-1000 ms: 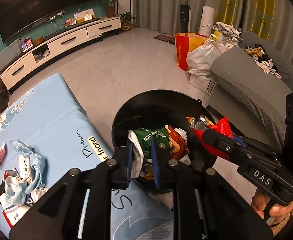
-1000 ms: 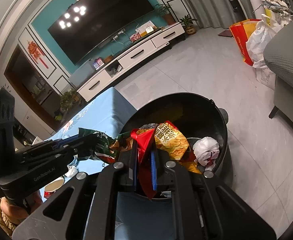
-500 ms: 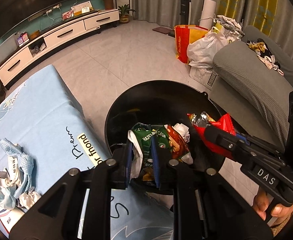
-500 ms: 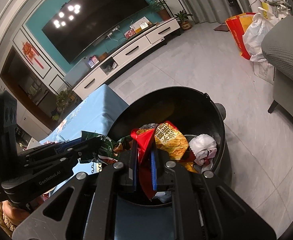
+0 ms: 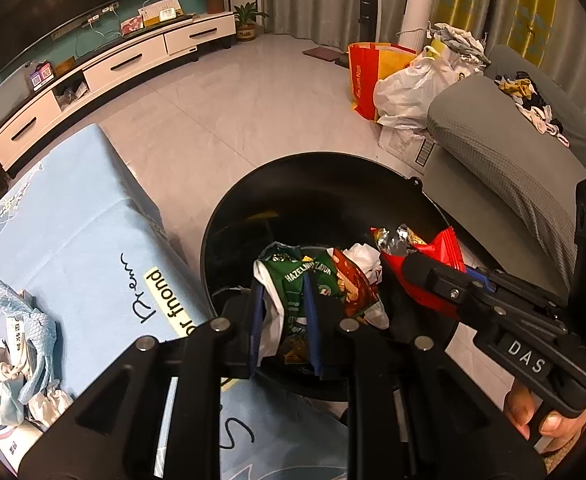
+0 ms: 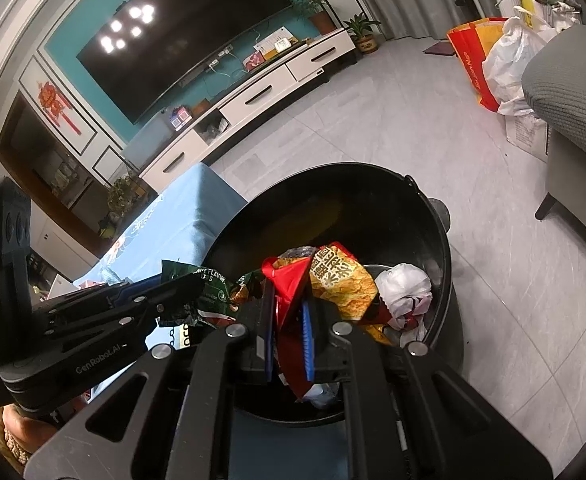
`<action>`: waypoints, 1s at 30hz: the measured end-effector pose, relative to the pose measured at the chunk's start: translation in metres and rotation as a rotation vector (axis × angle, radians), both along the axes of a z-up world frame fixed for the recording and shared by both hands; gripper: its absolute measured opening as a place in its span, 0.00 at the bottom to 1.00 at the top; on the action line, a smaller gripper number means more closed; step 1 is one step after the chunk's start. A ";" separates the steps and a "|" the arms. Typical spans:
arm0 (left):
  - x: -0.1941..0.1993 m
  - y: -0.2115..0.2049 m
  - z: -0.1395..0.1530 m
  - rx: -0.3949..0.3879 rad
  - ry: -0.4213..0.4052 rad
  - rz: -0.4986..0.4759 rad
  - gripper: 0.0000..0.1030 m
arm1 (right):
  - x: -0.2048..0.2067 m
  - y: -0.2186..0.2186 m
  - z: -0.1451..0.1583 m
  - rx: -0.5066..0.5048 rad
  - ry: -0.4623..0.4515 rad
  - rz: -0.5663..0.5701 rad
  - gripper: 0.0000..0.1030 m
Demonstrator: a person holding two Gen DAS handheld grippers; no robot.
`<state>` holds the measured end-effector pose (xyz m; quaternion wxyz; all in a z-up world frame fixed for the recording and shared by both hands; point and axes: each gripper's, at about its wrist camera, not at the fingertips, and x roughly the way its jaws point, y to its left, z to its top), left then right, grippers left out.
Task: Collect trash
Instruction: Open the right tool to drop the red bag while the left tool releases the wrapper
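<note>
My left gripper [image 5: 283,322] is shut on a green snack wrapper [image 5: 297,280] and holds it over the black round trash bin [image 5: 313,184]. My right gripper [image 6: 289,332] is shut on a red and yellow snack wrapper [image 6: 333,280], also over the bin [image 6: 373,196]. The right gripper shows in the left wrist view [image 5: 409,264] to the right of the green wrapper. The left gripper shows in the right wrist view [image 6: 189,288] at the left. A crumpled white tissue [image 6: 405,288] lies inside the bin.
A light blue table [image 5: 73,232] stands left of the bin, with crumpled paper and cloth trash [image 5: 17,344] on its near left. A grey sofa [image 5: 513,152], bags [image 5: 405,80] and a white TV cabinet [image 5: 113,68] stand around the tiled floor.
Both grippers, still shut on their wrappers, have moved forward so the bin sits more fully under them. The table trash has slid toward the left edge of the left wrist view.
</note>
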<state>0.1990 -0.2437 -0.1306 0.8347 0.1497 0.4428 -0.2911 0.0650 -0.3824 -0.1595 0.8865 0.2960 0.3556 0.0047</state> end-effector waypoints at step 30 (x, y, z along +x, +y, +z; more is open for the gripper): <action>-0.019 0.013 0.020 -0.008 -0.076 0.020 0.72 | -0.014 -0.001 0.016 -0.014 -0.011 -0.037 0.41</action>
